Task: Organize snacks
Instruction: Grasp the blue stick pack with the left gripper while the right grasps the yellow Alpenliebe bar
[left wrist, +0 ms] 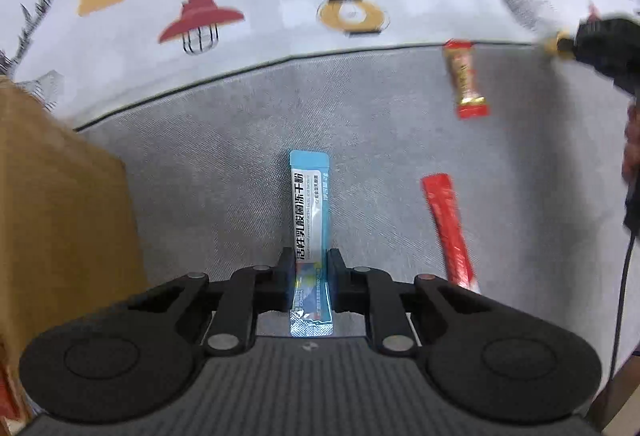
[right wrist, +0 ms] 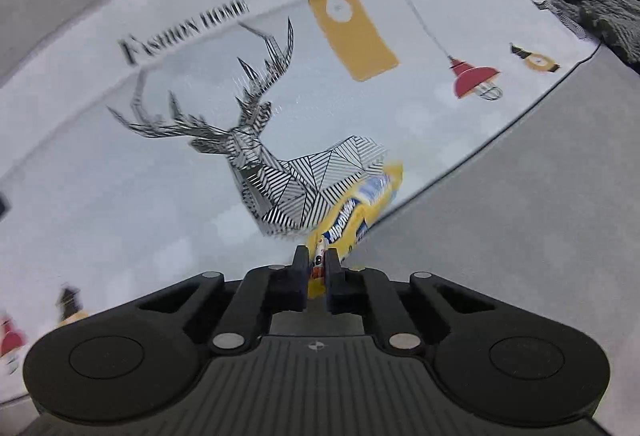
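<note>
Both grippers pinch: left gripper (left wrist: 309,268) a blue sachet (left wrist: 309,212), right gripper (right wrist: 316,268) a yellow packet (right wrist: 356,208).

The grey mat (left wrist: 360,124) looks like woven cloth, matt and a bit rough. The printed tablecloth (right wrist: 120,176) is smoother with a slight sheen. The blue sachet (left wrist: 309,204) and red sachet (left wrist: 448,228) are glossy foil-type plastic, and the cardboard box (left wrist: 60,196) is plain matt. Both grippers look like matt black plastic.

one blue sachet (left wrist: 310,220), two red packets (left wrist: 450,232) (left wrist: 464,80) – one yellow packet (right wrist: 360,212)
</note>
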`<control>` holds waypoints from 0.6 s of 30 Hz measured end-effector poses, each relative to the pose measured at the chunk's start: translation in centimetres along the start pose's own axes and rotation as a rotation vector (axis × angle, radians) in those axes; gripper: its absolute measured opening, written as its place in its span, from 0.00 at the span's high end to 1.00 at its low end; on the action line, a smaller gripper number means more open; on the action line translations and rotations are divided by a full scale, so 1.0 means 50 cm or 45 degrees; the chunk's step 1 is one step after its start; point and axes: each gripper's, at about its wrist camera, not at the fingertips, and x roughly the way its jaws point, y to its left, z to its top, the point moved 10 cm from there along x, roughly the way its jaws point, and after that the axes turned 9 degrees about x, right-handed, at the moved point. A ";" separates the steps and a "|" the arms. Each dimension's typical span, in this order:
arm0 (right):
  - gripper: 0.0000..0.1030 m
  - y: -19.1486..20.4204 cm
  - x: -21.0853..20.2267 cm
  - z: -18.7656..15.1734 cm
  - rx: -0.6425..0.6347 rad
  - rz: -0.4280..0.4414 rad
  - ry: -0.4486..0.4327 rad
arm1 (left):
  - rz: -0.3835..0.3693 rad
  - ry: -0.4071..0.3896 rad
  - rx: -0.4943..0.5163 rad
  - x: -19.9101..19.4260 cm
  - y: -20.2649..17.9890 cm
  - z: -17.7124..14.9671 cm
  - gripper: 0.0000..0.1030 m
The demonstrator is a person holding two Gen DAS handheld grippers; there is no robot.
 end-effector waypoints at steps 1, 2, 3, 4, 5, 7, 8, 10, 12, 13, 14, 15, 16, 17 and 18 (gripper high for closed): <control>0.96 -0.004 -0.031 -0.006 -0.004 0.035 -0.015 | 0.004 -0.021 0.010 -0.019 -0.007 -0.007 0.83; 0.97 -0.008 -0.066 -0.014 -0.004 0.070 -0.030 | 0.007 -0.044 0.021 -0.043 -0.009 -0.018 0.83; 0.97 -0.010 -0.099 -0.022 -0.015 0.091 -0.039 | 0.004 -0.070 0.028 -0.067 -0.011 -0.029 0.83; 0.97 -0.011 -0.137 -0.031 -0.023 0.119 -0.061 | 0.006 -0.097 0.033 -0.090 -0.016 -0.039 0.83; 0.98 -0.012 -0.176 -0.038 -0.027 0.145 -0.083 | 0.005 -0.122 0.036 -0.114 -0.017 -0.048 0.83; 1.00 -0.008 -0.252 -0.054 -0.035 0.194 -0.123 | 0.000 -0.182 0.028 -0.159 -0.023 -0.063 0.83; 1.00 -0.006 -0.287 -0.063 -0.040 0.216 -0.137 | 0.001 -0.209 0.020 -0.186 -0.021 -0.074 0.83; 1.00 0.008 -0.346 -0.084 -0.083 0.250 -0.165 | 0.012 -0.257 0.013 -0.233 -0.015 -0.098 0.83; 1.00 0.021 -0.382 -0.106 -0.104 0.293 -0.156 | 0.027 -0.286 0.018 -0.271 -0.009 -0.124 0.83; 1.00 0.020 -0.388 -0.117 -0.103 0.282 -0.135 | 0.029 -0.287 0.011 -0.283 -0.005 -0.137 0.83; 0.99 0.016 -0.387 -0.130 -0.107 0.251 -0.107 | 0.029 -0.281 0.003 -0.292 -0.001 -0.148 0.83; 0.96 0.010 -0.376 -0.143 -0.096 0.221 -0.062 | 0.028 -0.280 -0.004 -0.300 0.004 -0.156 0.83; 0.86 0.003 -0.359 -0.158 -0.073 0.193 -0.007 | 0.031 -0.283 -0.010 -0.302 0.010 -0.160 0.83; 0.79 -0.007 -0.341 -0.173 -0.047 0.146 0.029 | 0.039 -0.289 -0.015 -0.308 0.014 -0.167 0.83; 0.64 -0.017 -0.323 -0.187 -0.027 0.112 0.054 | 0.044 -0.292 -0.020 -0.312 0.018 -0.170 0.83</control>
